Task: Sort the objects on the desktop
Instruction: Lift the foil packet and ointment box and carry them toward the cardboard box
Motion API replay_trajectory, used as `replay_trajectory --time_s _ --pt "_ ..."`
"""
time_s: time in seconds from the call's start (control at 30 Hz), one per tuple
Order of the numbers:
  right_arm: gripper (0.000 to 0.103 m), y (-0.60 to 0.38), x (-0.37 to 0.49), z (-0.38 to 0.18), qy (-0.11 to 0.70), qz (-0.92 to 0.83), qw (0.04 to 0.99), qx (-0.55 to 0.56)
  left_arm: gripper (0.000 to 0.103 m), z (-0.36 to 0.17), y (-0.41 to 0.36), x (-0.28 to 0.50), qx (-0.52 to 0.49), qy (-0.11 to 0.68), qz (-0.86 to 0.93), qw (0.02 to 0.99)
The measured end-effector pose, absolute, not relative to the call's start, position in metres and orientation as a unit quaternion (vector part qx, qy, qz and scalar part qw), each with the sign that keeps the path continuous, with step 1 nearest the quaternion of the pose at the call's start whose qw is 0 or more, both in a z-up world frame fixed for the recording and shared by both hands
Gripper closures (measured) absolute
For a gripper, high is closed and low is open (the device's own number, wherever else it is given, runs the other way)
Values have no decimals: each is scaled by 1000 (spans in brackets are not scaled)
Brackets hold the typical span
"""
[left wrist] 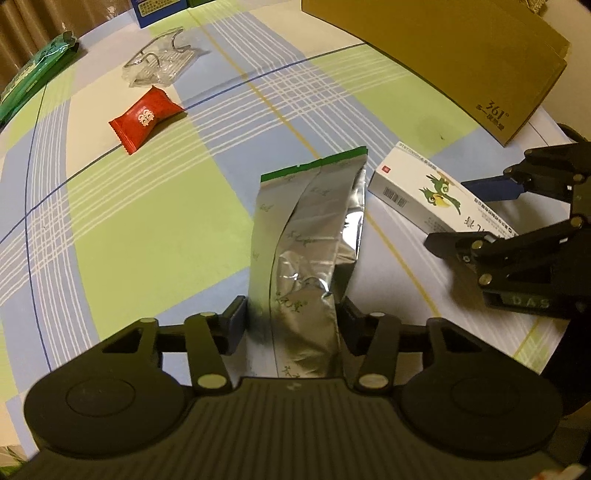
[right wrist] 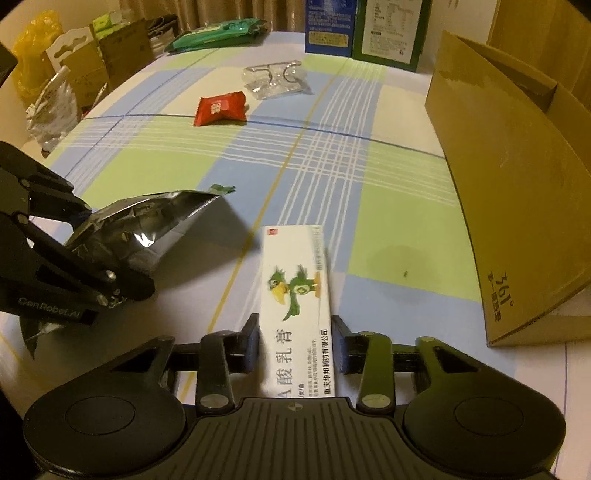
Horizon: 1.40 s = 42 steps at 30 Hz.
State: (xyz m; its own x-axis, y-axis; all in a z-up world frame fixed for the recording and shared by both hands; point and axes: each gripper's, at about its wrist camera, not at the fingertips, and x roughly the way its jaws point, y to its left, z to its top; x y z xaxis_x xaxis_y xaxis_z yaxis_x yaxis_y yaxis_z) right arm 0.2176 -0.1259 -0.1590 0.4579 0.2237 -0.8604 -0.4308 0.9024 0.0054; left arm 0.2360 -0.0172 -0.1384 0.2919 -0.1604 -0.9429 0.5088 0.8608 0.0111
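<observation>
My left gripper (left wrist: 293,317) is shut on a silver foil pouch (left wrist: 310,236) with a green top edge; the pouch also shows in the right wrist view (right wrist: 147,229), held just above the checked tablecloth. My right gripper (right wrist: 295,339) is shut on a white ointment box (right wrist: 295,288) printed with a green bird; the box also shows in the left wrist view (left wrist: 439,195). The two grippers are side by side, left one (right wrist: 110,273) to the left of the box. A red candy packet (left wrist: 146,118) and a clear plastic tray (left wrist: 160,64) lie farther off.
An open brown cardboard box (right wrist: 517,192) stands at the right, also in the left wrist view (left wrist: 443,55). A green packet (right wrist: 214,35) and a blue (right wrist: 328,26) and a green carton (right wrist: 391,33) stand at the far edge. Bags and boxes (right wrist: 66,81) sit beyond the left edge.
</observation>
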Motion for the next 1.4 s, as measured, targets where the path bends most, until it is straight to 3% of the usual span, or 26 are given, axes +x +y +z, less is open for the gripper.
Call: replay_trajectory --time_s 0.23,1.4 --pt "68 -131 211 -150 482 194 850 -88 67 -133 -19 229 155 556 -207 790" --pt "68 -231 162 -39 389 141 910 5 67 -46 -92 161 93 510 -211 829"
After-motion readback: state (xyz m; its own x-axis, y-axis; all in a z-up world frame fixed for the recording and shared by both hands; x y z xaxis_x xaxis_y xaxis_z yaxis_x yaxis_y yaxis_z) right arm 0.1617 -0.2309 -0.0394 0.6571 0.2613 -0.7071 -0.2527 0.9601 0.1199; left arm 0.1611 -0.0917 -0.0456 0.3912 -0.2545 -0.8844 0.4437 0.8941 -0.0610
